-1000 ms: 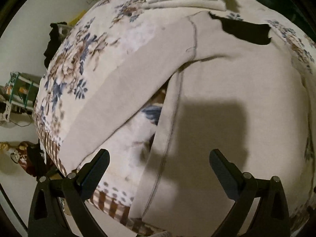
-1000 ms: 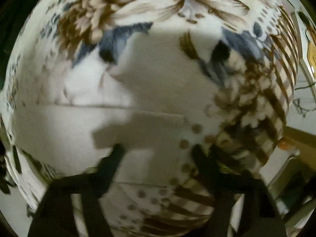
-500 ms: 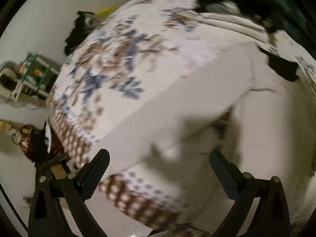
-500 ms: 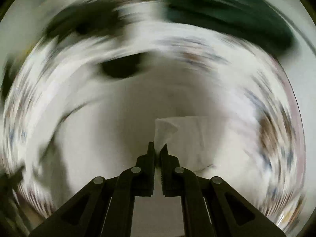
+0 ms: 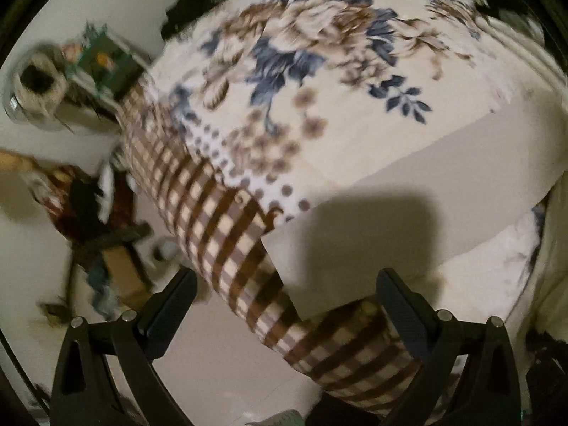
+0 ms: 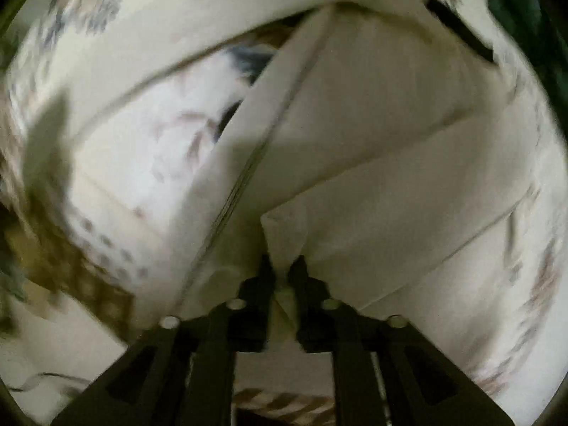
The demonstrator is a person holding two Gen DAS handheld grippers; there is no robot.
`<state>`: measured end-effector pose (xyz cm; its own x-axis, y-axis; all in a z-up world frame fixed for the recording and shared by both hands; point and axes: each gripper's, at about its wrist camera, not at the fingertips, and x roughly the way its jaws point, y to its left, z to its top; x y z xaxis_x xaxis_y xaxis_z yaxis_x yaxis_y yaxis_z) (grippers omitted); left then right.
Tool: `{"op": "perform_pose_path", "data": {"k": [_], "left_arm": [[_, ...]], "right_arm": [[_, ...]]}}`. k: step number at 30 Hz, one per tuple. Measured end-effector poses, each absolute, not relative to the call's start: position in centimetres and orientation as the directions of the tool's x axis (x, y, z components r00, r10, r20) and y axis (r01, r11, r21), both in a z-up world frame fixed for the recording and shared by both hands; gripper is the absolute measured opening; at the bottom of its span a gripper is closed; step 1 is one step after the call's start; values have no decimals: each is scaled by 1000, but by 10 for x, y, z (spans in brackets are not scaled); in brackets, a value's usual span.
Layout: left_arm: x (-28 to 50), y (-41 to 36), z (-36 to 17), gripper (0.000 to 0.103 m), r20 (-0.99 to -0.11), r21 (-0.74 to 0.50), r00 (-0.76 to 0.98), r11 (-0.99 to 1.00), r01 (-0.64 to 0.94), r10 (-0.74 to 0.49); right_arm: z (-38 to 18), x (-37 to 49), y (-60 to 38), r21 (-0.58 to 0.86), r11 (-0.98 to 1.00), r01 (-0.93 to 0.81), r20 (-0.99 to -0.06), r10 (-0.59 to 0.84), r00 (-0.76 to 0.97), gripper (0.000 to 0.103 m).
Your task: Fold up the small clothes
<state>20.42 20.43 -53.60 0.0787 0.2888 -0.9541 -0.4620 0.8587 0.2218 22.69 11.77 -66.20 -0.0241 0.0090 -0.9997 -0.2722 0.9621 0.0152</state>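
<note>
A: Left wrist view, item one?
B: Left claw (image 5: 285, 294), fingers spread wide apart, nothing between them. It hangs above the end of a sleeve (image 5: 408, 191) of a beige garment.

A: Where does that sleeve lie?
B: Flat on a floral blanket (image 5: 301, 71), running from upper right down to the blanket's brown checked border (image 5: 220, 227). Its cuff end reaches that border, just ahead of the claw, with a dark shadow across it.

A: Surroundings?
B: Pale floor (image 5: 220, 365) below the blanket's edge. On the left, blurred clutter: a green rack (image 5: 103, 56), a cardboard box (image 5: 124, 269), dark red fabric (image 5: 67, 195). Detail cannot be made out.

A: Right wrist view?
B: Right claw (image 6: 282, 266), fingers drawn nearly together and clamped on a fold of the beige garment (image 6: 372, 135). A corner of cloth sticks up just beyond the tips.

A: Garment's position there?
B: It fills the centre and right of the view, spread on the same blanket (image 6: 149, 149). A stitched seam (image 6: 255, 163) runs diagonally from the upper middle toward the claw. One sleeve (image 6: 159, 60) stretches away to the left across the blanket. A dark neck opening (image 6: 458, 32) shows at upper right.

A: Picture quality?
B: Motion-blurred; fine texture is unreadable.
</note>
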Motion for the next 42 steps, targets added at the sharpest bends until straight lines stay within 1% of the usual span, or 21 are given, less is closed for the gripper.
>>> {"op": "perform_pose_path", "data": {"k": [1, 2, 3, 5, 6, 8, 10, 12, 14, 16, 17, 18, 19, 20, 24, 29, 31, 35, 38, 40, 42], "left_arm": [[200, 213, -538, 103, -966, 178, 81, 857, -483, 246], [195, 225, -541, 103, -977, 122, 88, 849, -514, 194], [191, 233, -544, 103, -984, 70, 101, 840, -538, 146], [182, 253, -556, 103, -991, -55, 128, 803, -593, 26], [177, 264, -564, 103, -986, -143, 157, 771, -621, -56], [171, 276, -579, 103, -961, -273, 211, 710, -649, -177], [168, 286, -599, 103, -936, -351, 237, 640, -683, -261], [167, 290, -613, 101, -925, -377, 255, 600, -705, -281], [173, 288, -622, 91, -926, -376, 263, 595, -710, -271], [177, 285, -621, 57, -949, -314, 237, 623, -717, -206], [178, 283, -616, 44, -959, -283, 231, 636, -718, -166], [178, 280, -608, 19, -970, -237, 215, 660, -713, -116], [177, 278, -602, 3, -973, -216, 214, 674, -707, -88], [176, 275, -590, 2, -974, -191, 222, 694, -695, -45], [179, 248, -533, 1, -956, -50, 258, 791, -610, 138], [192, 193, -469, 1, -905, -21, 383, 882, -472, 183], [203, 160, -453, 1, -891, -34, 429, 920, -390, 149], [222, 38, -443, 1, -887, -58, 462, 988, -140, 13], [220, -62, -454, 1, -901, -104, 417, 993, 53, -116], [208, -134, -467, 1, -911, -115, 370, 974, 198, -182], [191, -183, -481, 1, -920, -127, 321, 947, 297, -224]], "right_arm": [[-657, 229, 108, 74, 972, -222, -997, 69, -31, 44], [-651, 230, 94, 148, 977, -153, -989, 146, -25, 62], [-646, 231, 82, 195, 975, -103, -981, 194, -17, 70], [-640, 231, 56, 258, 966, -8, -966, 258, -6, 70], [-640, 229, 40, 263, 964, 49, -965, 263, 8, 70], [-640, 230, 19, 256, 958, 131, -966, 257, 12, 70], [-650, 236, -3, 236, 946, 222, -970, 244, -11, 71], [-652, 239, -20, 241, 925, 296, -965, 260, -29, 71], [-659, 234, -38, 246, 905, 347, -960, 278, -43, 71], [-657, 227, -58, 231, 903, 362, -963, 265, -48, 71], [-656, 225, -60, 223, 906, 361, -966, 256, -47, 71], [-654, 222, -62, 213, 911, 354, -969, 243, -42, 71], [-653, 222, -65, 205, 916, 345, -972, 230, -35, 71], [-649, 220, -68, 197, 922, 334, -976, 218, -27, 71], [-638, 215, -90, 172, 938, 301, -984, 178, 6, 71], [-631, 200, -151, 243, 914, 325, -968, 248, 27, 71], [-623, 196, -178, 250, 912, 325, -967, 249, 45, 71], [-609, 178, -232, 237, 915, 327, -971, 232, 56, 71], [-604, 160, -287, 240, 899, 366, -970, 236, 57, 71], [-604, 144, -320, 233, 885, 403, -971, 232, 53, 71], [-608, 129, -340, 220, 876, 428, -974, 223, 45, 71]]}}
